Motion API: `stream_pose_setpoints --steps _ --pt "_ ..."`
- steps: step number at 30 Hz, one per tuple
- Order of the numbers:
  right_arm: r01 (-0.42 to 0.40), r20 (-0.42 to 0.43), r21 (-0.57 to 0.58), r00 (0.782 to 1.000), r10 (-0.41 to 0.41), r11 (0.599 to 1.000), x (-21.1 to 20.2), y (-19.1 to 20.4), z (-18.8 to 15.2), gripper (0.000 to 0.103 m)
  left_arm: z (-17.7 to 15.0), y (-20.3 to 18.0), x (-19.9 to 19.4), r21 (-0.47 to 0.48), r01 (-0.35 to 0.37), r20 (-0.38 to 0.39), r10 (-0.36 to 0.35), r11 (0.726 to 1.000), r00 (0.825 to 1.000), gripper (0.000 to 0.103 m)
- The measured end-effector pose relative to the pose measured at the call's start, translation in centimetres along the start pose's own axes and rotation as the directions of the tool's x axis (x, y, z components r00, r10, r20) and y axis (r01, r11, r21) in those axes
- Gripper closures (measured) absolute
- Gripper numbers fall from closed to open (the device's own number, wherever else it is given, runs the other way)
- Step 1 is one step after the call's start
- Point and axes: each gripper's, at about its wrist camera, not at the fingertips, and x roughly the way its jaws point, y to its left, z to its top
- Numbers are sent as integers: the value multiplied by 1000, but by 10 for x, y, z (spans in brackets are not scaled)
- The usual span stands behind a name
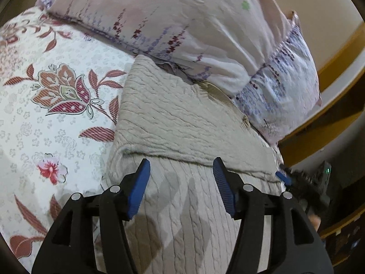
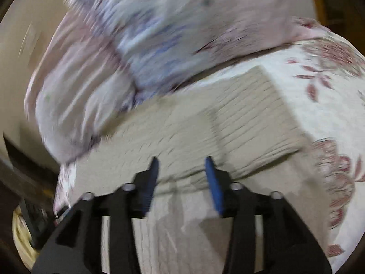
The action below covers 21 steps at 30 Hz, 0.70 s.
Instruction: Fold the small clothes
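A beige cable-knit sweater (image 1: 182, 123) lies folded on the flowered bedspread, one layer turned over the lower part. My left gripper (image 1: 181, 171) hovers over the fold's edge, open, with nothing between its blue pads. At the right edge of the left wrist view my right gripper (image 1: 282, 174) shows as a blurred black shape with a blue fingertip beside the sweater's right edge. In the blurred right wrist view the sweater (image 2: 228, 125) fills the middle, and my right gripper (image 2: 182, 167) stands open above it, holding nothing.
A pale pillow (image 1: 182, 22) with purple flower print lies just behind the sweater and touches its far edge. The white bedspread (image 1: 57, 114) with red flowers extends to the left. A wooden bed frame (image 1: 337, 52) and the bed's edge are on the right.
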Motion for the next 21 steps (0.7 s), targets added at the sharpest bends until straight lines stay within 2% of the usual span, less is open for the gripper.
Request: stream_pose_setpoints --steps 2,5,10,11,12,14,17,19,21 --pt "2 9 38 1000 -2 999 -3 -10 10 56 -4 -5 -5 33 -4 -7 5 999 1000 44" --pt "52 -37 60 998 -50 997 13 -21 20 56 -10 -11 -11 77 -15 -17 17 997 1000 44" --pt "45 -126 71 991 -36 996 40 -25 10 74 -18 -12 -9 108 -32 -59 38 994 998 44" --pt "53 -118 45 992 -47 998 40 -21 8 82 -19 -12 -8 112 -36 -65 44 993 997 44" --pt "51 -118 26 992 -47 998 39 -18 6 95 -19 -11 -8 114 -39 -70 47 993 996 44" --pt "23 -101 8 995 -22 1000 37 -13 6 95 -20 -11 -7 121 -45 -73 54 992 996 43" --pt "41 32 -45 999 -39 998 11 -1 11 95 -21 -11 -6 124 -48 -70 57 991 996 42" --pt "83 72 -49 994 -79 995 6 3 13 96 -22 -11 -6 128 -50 -70 59 991 996 42" --pt "160 50 -54 986 -157 986 13 0 12 95 -22 -11 -6 132 -50 -69 60 990 996 42"
